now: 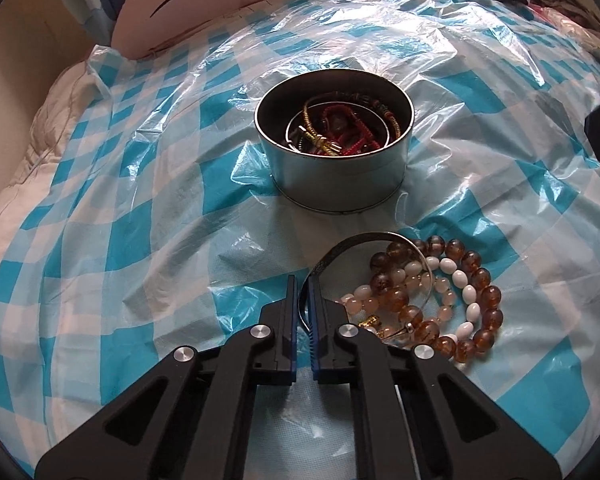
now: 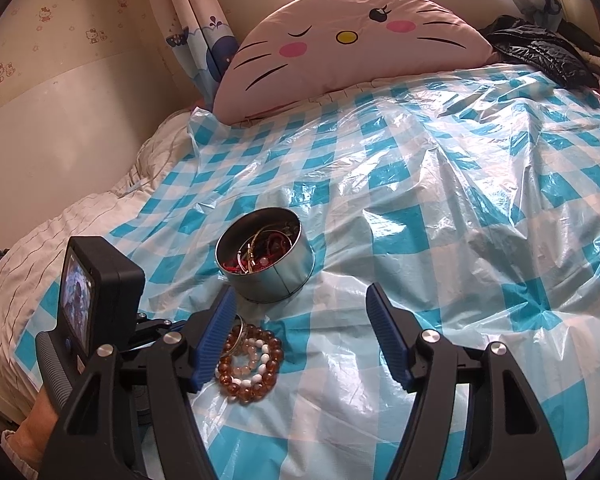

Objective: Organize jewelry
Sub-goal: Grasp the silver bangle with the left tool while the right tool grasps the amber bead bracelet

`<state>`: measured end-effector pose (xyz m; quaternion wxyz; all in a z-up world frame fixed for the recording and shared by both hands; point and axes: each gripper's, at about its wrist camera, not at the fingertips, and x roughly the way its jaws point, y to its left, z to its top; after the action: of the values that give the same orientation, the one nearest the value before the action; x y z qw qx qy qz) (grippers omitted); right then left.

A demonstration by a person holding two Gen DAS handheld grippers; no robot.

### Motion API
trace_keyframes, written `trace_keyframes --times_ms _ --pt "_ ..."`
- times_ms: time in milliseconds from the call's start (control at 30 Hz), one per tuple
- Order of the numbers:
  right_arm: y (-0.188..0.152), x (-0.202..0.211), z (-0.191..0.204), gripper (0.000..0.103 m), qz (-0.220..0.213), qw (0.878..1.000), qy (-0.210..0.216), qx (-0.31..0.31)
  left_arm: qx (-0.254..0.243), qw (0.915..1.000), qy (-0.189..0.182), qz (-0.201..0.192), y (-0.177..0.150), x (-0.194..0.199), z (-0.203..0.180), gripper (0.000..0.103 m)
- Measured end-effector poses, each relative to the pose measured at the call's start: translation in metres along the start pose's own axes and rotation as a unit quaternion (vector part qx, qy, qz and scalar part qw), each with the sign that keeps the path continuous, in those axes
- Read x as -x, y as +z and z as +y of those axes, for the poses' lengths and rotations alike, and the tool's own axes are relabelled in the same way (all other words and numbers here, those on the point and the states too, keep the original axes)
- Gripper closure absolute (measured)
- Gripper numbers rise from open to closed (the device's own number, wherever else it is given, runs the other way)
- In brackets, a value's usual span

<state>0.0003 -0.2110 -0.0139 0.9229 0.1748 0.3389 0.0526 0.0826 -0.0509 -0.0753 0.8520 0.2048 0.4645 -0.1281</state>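
A round metal tin (image 1: 332,178) holds red, gold and silver bracelets on the checked plastic sheet; it also shows in the right wrist view (image 2: 268,276). In front of it lies a pile of amber bead bracelets (image 1: 480,284) and white bead bracelets (image 1: 458,280), also visible in the right wrist view (image 2: 256,360). My left gripper (image 1: 303,292) is shut on a silver bangle (image 1: 364,238) that rests over the beads. My right gripper (image 2: 300,304) is open and empty, right of the pile.
A cat-face pillow (image 2: 352,48) lies at the head of the bed. A black jacket (image 2: 540,52) lies at the far right. The blue-white plastic sheet (image 2: 440,200) covers the bed. The left gripper's body with its screen (image 2: 96,304) stands at left.
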Motion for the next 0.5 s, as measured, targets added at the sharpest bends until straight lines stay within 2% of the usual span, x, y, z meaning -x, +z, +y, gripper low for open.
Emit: trace_keyframes --times_ms 167,267,433,467,500 --pt "-0.004 -0.013 0.004 0.038 0.034 0.999 0.003 0.011 0.093 0.9945 -0.047 -0.008 -0.004 0.006 0.034 0.101" --pt "-0.009 -0.025 0.012 0.038 0.065 0.997 0.010 0.028 0.112 0.9917 -0.061 -0.014 -0.008 0.009 0.039 0.101" --pt "-0.019 -0.043 0.030 0.038 0.110 0.991 0.032 0.067 0.117 0.9915 -0.056 -0.009 -0.011 0.006 0.040 0.101" --pt "-0.021 -0.048 0.034 0.039 0.121 0.989 0.036 0.075 0.117 0.9917 -0.053 -0.009 -0.011 0.006 0.040 0.101" --pt "-0.024 -0.052 0.038 0.045 0.129 0.987 0.040 0.082 0.118 0.9916 -0.054 -0.008 -0.011 0.005 0.041 0.101"
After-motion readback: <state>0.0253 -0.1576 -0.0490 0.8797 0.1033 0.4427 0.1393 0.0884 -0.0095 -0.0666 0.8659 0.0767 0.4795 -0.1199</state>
